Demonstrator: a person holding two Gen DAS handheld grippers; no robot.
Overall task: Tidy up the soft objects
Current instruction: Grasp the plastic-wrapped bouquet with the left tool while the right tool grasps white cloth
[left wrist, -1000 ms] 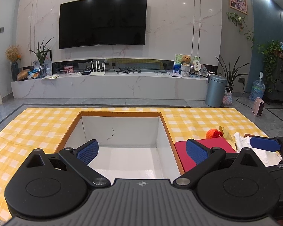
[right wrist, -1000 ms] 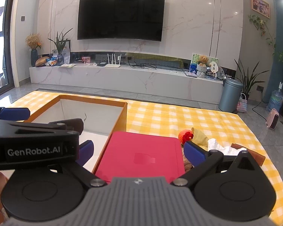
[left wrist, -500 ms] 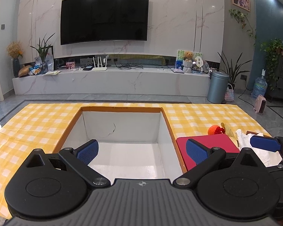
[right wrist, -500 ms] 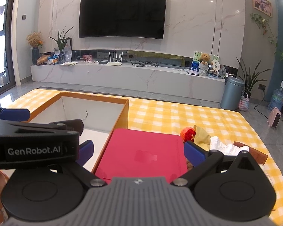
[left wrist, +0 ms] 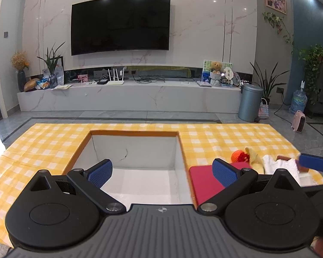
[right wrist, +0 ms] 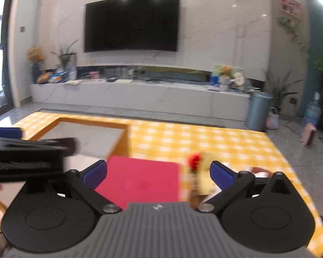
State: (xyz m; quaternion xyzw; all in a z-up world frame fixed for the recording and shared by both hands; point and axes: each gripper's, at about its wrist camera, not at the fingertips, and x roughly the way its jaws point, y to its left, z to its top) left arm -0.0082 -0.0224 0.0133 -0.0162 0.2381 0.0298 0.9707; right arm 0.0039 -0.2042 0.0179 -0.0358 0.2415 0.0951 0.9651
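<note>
Fingers of left gripper [left wrist: 161, 171] apart over open box [left wrist: 135, 132], holding nothing. Fingers of right gripper [right wrist: 158, 172] apart above red pad [right wrist: 140, 182]; soft objects [left wrist: 256, 161] heaped right of it on checkered surface [left wrist: 226, 137].

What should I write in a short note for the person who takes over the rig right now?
Left gripper: open, holds nothing, poised over the open box.
Right gripper: open, holds nothing, over the red pad; its view is motion-blurred.
Things: red pad lies right beside the box; orange-red ball, yellow cloth and white cloth are heaped right of the pad on the checked tablecloth.
Done: nothing visible in the box.
Left: all soft things, probably into the box.
</note>
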